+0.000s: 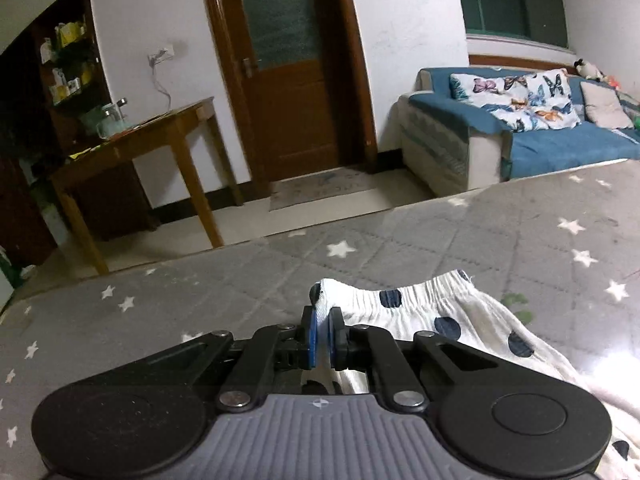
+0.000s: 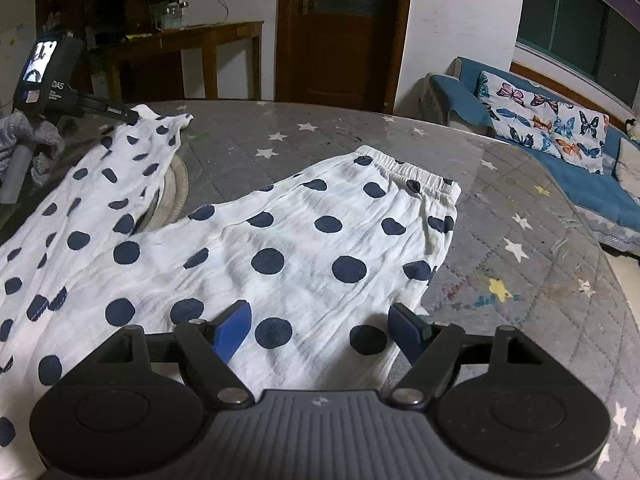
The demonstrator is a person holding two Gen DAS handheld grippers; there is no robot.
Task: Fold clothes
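White trousers with navy dots lie spread on the grey star-patterned table top. Their elastic waistband is at the far right, and another part stretches off to the far left. In the right wrist view my right gripper hovers open just above the near edge of the fabric, with its blue pads wide apart and nothing between them. The left gripper is shut on a gathered corner of the trousers. It also shows at the far left corner of the cloth, held by a grey-gloved hand.
A pale round disc lies partly under the cloth. The table's far edge drops to a tiled floor. Beyond it stand a wooden desk, a brown door and a blue sofa with butterfly cushions.
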